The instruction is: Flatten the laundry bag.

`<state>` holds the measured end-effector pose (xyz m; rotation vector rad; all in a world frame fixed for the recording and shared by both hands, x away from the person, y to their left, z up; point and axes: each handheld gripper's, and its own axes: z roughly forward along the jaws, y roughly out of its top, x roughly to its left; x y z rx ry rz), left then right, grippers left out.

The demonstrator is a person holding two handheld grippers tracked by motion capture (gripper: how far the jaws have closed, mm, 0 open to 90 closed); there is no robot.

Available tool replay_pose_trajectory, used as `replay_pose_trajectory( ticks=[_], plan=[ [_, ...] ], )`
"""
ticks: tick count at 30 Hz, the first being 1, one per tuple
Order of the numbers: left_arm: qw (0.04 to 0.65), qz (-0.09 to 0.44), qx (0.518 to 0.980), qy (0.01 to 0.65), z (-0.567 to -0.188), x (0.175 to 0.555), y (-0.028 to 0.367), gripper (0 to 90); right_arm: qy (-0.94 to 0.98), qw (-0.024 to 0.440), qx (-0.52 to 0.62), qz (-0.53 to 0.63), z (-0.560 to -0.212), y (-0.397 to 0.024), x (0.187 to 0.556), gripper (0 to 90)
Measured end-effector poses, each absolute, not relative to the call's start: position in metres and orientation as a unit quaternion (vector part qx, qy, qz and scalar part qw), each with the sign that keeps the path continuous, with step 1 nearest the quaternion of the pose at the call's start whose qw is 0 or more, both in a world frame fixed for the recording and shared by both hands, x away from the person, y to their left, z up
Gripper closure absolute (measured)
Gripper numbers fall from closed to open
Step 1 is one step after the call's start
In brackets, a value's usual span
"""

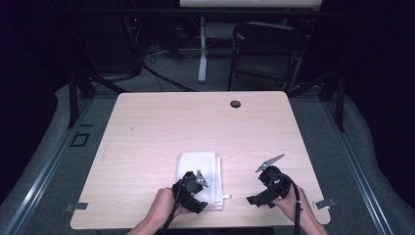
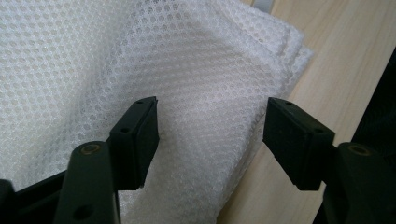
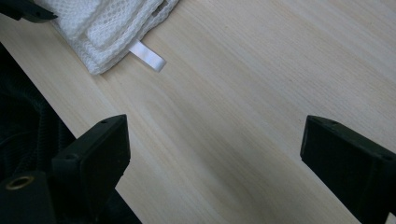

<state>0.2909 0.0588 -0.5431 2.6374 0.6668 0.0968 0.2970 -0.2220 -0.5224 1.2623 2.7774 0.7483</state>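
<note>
A folded white mesh cloth (image 1: 199, 169) lies on the wooden table (image 1: 147, 127) near its front edge. My left gripper (image 1: 201, 198) hangs over the cloth's near corner. In the left gripper view the mesh cloth (image 2: 140, 56) spreads under and between the jaws of my left gripper (image 2: 212, 116), which stand apart and do not press on it; the right jaw is over bare wood. My right gripper (image 1: 254, 199) is held to the right of the cloth. Its own view shows my right gripper (image 3: 215, 135) wide open over bare table, with the cloth's corner (image 3: 107, 23) and a white label tab (image 3: 148, 56) farther off.
A black round grommet (image 1: 235, 104) sits near the table's far edge. Metal clips (image 1: 76, 207) (image 1: 324, 203) stick out at the front corners. A dark chair (image 1: 264, 49) and a desk leg (image 1: 202, 49) stand beyond the table. The front edge is close under both hands.
</note>
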Motion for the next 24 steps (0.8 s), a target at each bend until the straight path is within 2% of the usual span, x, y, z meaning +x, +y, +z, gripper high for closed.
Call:
replay_pose_trajectory(
  ticks=[15,24],
  plan=[
    [0.205,0.039,0.949,0.238,-0.547,0.294,0.062,56.7,0.887,-0.004,0.397,0.234,-0.523,-0.220,0.297,9.3],
    [0.223,0.018,0.940,0.257,-0.548,0.301,0.069,66.0,0.891,0.003,0.393,0.227,-0.523,-0.217,0.296,10.5]
  ],
)
